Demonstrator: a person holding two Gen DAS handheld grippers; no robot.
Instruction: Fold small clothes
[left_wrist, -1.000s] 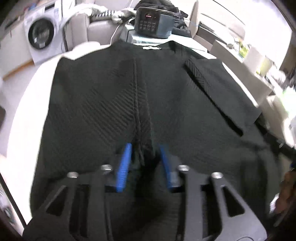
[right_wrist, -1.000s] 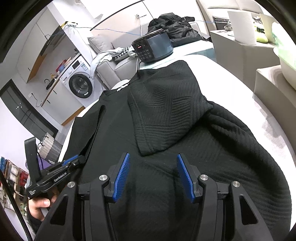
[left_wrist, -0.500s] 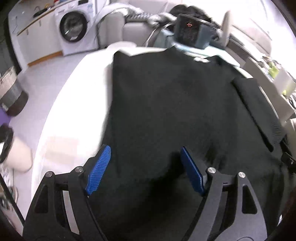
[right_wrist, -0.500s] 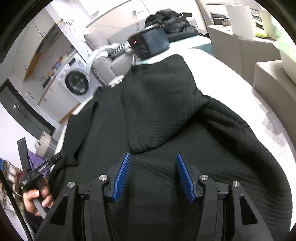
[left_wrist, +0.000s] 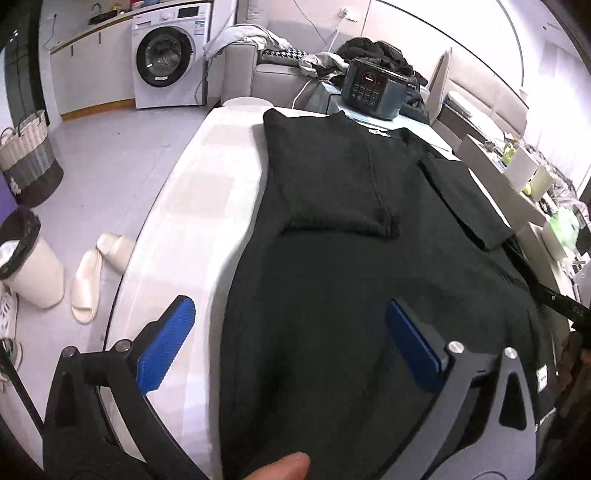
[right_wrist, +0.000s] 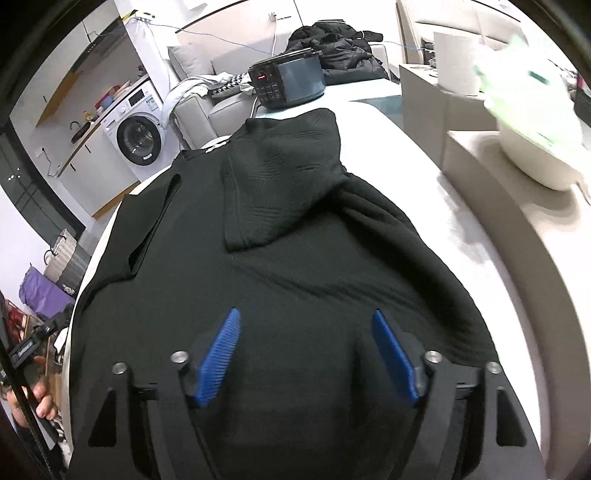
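A black knit sweater (left_wrist: 332, 266) lies flat on a round white table (left_wrist: 192, 206), neck at the far end. Its left sleeve (left_wrist: 332, 184) and right sleeve (right_wrist: 280, 177) are both folded in over the body. My left gripper (left_wrist: 288, 303) hovers at the sweater's near left edge with its jaws opening wide. One pad is over bare table, the other over the cloth, and nothing is pinched. My right gripper (right_wrist: 304, 314) hangs over the sweater's lower body (right_wrist: 295, 258), its jaws also opening, with only flat cloth beneath them.
A dark cooker (left_wrist: 373, 92) stands at the table's far end. A washing machine (left_wrist: 166, 62), basket (left_wrist: 26, 155), bin (left_wrist: 29, 266) and slippers (left_wrist: 88, 291) are on the floor to the left. A white bowl (right_wrist: 535, 155) sits on a ledge to the right.
My left gripper let go of the sleeve fold, opened wide and swung left toward the near hem; the sleeve now rests on the body. My right gripper opened wider and shifted a little.
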